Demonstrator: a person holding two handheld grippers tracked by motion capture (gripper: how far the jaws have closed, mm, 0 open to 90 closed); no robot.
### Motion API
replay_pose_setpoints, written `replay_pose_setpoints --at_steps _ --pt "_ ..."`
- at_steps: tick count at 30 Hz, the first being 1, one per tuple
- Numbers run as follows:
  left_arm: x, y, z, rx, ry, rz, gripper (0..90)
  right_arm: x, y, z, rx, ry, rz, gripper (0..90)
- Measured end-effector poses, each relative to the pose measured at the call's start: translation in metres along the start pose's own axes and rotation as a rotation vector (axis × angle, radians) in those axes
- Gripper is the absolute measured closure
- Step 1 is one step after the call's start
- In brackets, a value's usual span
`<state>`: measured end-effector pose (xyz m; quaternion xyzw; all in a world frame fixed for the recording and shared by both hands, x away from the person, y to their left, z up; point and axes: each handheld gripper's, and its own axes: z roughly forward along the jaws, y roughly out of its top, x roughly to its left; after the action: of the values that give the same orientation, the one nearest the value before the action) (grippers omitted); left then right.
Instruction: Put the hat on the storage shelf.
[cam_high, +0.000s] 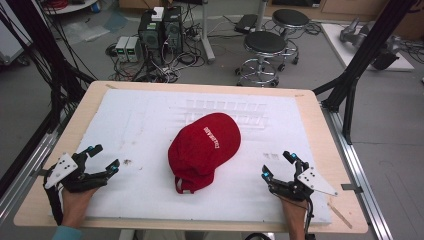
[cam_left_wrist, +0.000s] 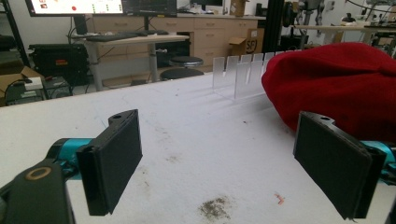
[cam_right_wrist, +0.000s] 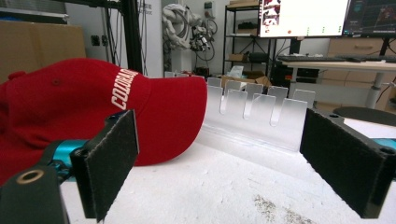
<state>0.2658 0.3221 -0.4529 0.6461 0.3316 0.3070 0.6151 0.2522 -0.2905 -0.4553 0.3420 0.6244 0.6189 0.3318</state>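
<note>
While both tongs, left (cam_high: 104, 157) and right (cam_high: 278, 164), sit open and empty beside the cap (cam_high: 204, 148), risk: soft crown collapses, slips if pinched.

The cap (cam_high: 205, 148) is red with white lettering. A white sheet (cam_high: 140, 130) covers the tan table (cam_high: 90, 102). The rack (cam_high: 227, 107) is clear.

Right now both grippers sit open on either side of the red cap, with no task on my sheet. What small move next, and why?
Probably ease the right gripper toward the red cap: its jaws stand open and empty, and the cap lies apart from both grippers. The left gripper could wait. That's only a guess.
</note>
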Motion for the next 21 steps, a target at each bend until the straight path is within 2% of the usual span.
replay_pose_setpoints --at_steps 21 --pt "0.0016 0.0004 0.0006 0.007 0.007 -0.018 15.5 0.0001 0.0002 0.0005 0.005 -0.004 -0.004 10.7"
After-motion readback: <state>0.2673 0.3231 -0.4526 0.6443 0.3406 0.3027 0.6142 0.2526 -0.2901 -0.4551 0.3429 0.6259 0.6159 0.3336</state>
